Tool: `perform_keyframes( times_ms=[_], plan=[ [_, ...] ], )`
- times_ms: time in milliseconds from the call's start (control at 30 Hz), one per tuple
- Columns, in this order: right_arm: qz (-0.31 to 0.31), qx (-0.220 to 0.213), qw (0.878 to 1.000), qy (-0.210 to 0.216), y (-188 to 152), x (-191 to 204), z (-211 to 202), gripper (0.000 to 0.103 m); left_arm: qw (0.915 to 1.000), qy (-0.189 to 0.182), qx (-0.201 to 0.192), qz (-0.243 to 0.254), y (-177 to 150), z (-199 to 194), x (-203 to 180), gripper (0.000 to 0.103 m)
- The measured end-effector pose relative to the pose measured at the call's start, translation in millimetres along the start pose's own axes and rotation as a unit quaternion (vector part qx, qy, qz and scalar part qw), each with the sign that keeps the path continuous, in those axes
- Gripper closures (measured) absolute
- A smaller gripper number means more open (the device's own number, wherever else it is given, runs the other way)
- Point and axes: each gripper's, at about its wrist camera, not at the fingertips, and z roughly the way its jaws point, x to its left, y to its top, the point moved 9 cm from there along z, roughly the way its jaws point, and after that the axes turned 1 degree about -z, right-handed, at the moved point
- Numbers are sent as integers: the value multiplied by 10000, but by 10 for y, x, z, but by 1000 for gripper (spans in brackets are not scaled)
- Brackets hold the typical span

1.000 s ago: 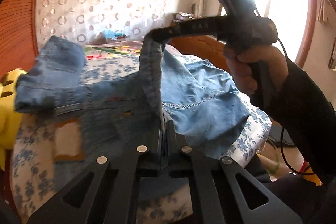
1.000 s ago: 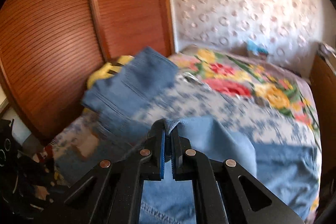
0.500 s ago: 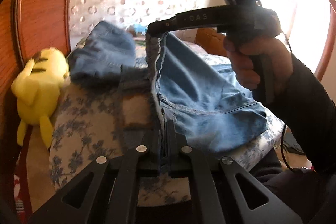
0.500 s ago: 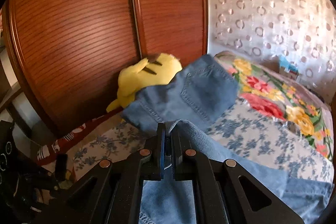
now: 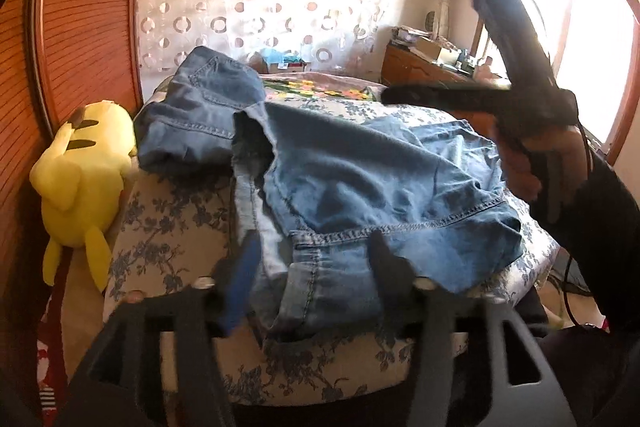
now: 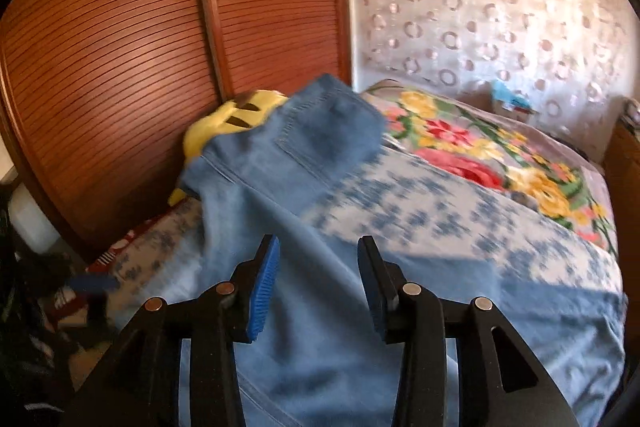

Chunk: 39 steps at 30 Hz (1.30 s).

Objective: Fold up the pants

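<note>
Both grippers, left gripper [image 5: 310, 263] and right gripper [image 6: 318, 267], are opening above jeans [image 5: 360, 187].

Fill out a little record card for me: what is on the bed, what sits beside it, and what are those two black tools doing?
Surface: bed with a blue-flowered cover
Garment: blue jeans lying folded over, partly crumpled
Beside the bed: yellow plush toy against the wooden wardrobe
Left gripper: jaws opening, denim hem lies between them, not pinched
Right gripper: jaws opening above the jeans, holding nothing
Further back: flowered blanket
Fold: not yet neat
</note>
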Motion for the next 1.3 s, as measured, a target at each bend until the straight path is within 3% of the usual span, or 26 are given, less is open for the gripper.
perform_keyframes(
  times_ms=[33, 333, 533, 700, 800, 833, 900, 1067, 1300],
  plan=[
    [29, 6, 10000, -81, -76, -76, -79, 59, 10000, 10, -32, -4, 30, 12, -14, 24],
    [552, 123, 9957, -735, -756, -658, -595, 56, 9999, -94, -36, 83, 134, 275, -236, 24],
    [704, 308, 9928, -914, -1071, -705, -746, 56, 9992, 232, 322, 47, -19, 464, -93, 41],
    [900, 266, 9914, -910, -1244, -679, -877, 56, 9978, 277, 609, 5, -253, 527, -12, 49],
    [1052, 212, 9900, -917, -1327, -696, -960, 56, 9982, 223, 558, 45, -280, 491, -37, 68],
    [1098, 207, 9894, -925, -1350, -739, -954, 56, 9984, 206, 522, 73, -277, 465, -43, 80],
    [1201, 204, 9875, -1000, -1423, -805, -1009, 56, 9989, 122, 445, 77, -261, 413, -68, 88],
    [1567, 196, 9797, -1232, -1675, -1057, -1223, 56, 9997, 254, 66, -29, -173, 130, 10, 89],
    [1947, 198, 9654, -1726, -1939, -1452, -1496, 56, 9988, 409, 206, -164, -220, 60, 120, 84]
  ],
)
